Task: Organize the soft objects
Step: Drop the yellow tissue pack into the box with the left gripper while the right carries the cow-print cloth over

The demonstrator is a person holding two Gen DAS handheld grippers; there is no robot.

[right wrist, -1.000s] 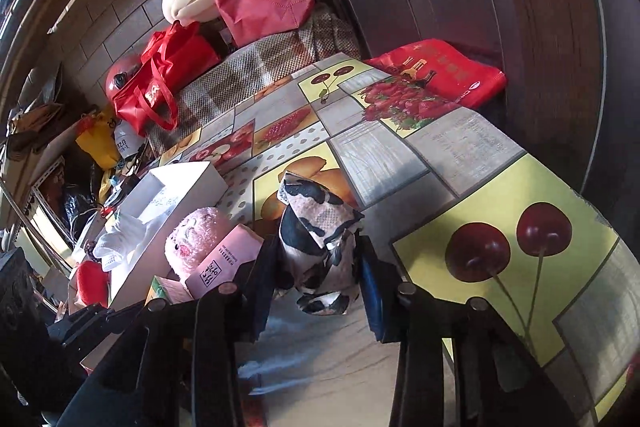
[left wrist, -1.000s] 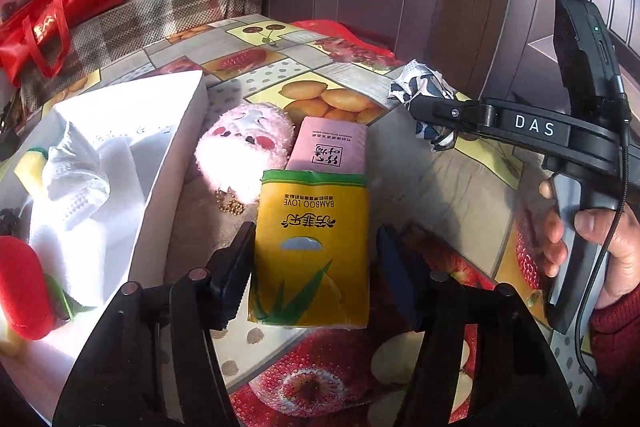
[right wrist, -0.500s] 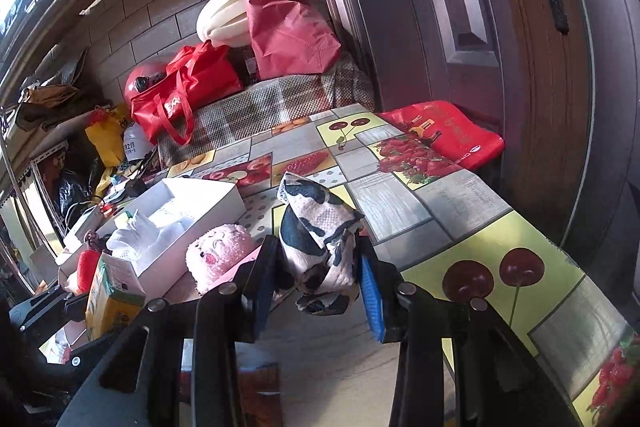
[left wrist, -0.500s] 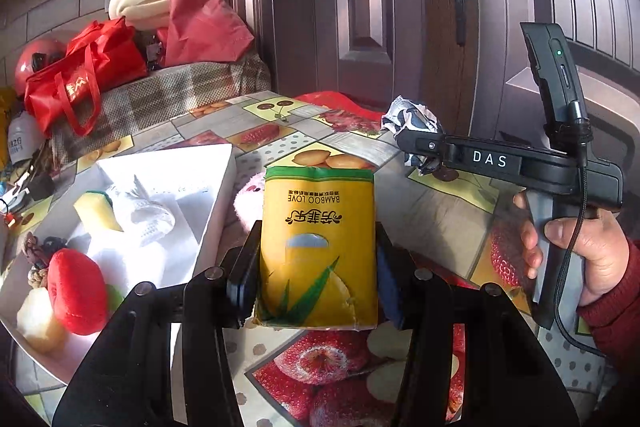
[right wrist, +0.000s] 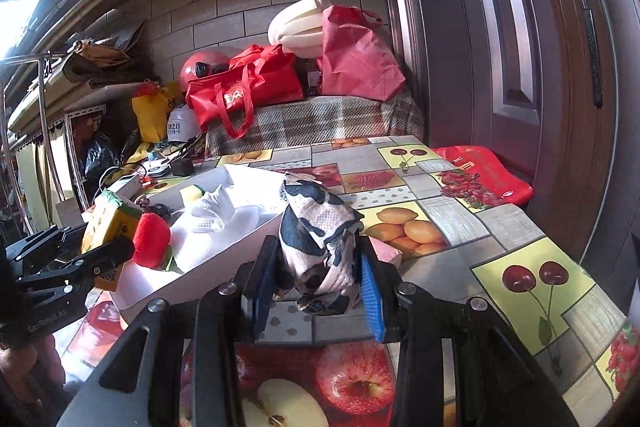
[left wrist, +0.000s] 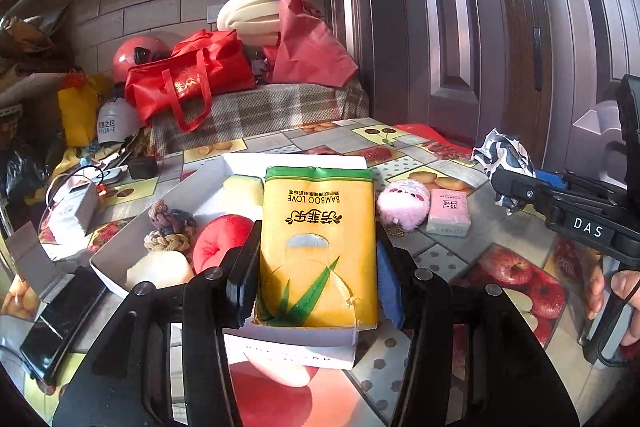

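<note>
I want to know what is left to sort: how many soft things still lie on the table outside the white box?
2: the pink plush toy and the pink tissue pack touching its right side, both right of the white box. Others may be hidden.

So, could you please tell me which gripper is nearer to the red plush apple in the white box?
Left. The left gripper, holding the yellow tissue pack, is right beside the red plush apple; the right gripper with the cow-print cloth sits across the white box.
</note>
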